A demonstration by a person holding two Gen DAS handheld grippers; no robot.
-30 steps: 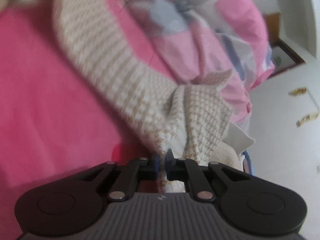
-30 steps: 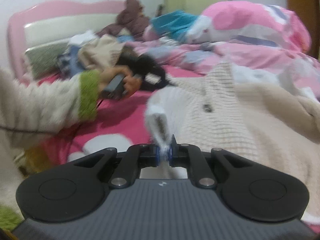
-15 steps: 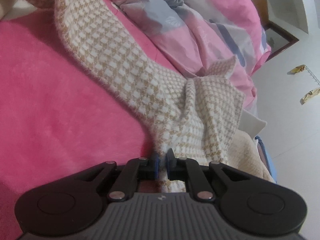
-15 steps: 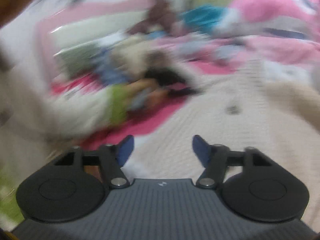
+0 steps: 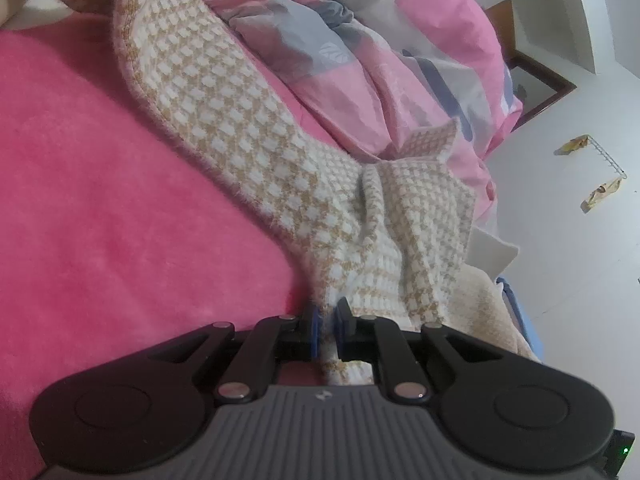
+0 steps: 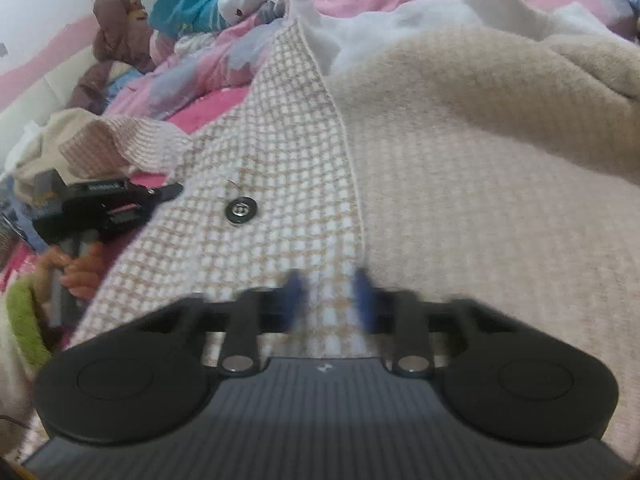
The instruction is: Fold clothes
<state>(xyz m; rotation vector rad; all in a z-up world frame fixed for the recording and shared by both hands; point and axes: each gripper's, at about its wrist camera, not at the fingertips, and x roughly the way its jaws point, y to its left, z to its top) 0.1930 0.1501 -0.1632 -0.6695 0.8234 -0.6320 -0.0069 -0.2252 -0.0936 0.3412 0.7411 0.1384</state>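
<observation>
The checked cardigan (image 5: 248, 128) lies spread on the pink bed (image 5: 100, 200). The left gripper (image 5: 325, 320) pinches its sleeve end, probably to fold it. The right gripper (image 6: 326, 300), blurred, is closing over the front panel, seemingly not yet gripping.

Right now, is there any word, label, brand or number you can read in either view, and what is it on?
None legible.
Pale strip on the left tool: too blurred to read.
White mark on its body: a symbol, no letters.
</observation>
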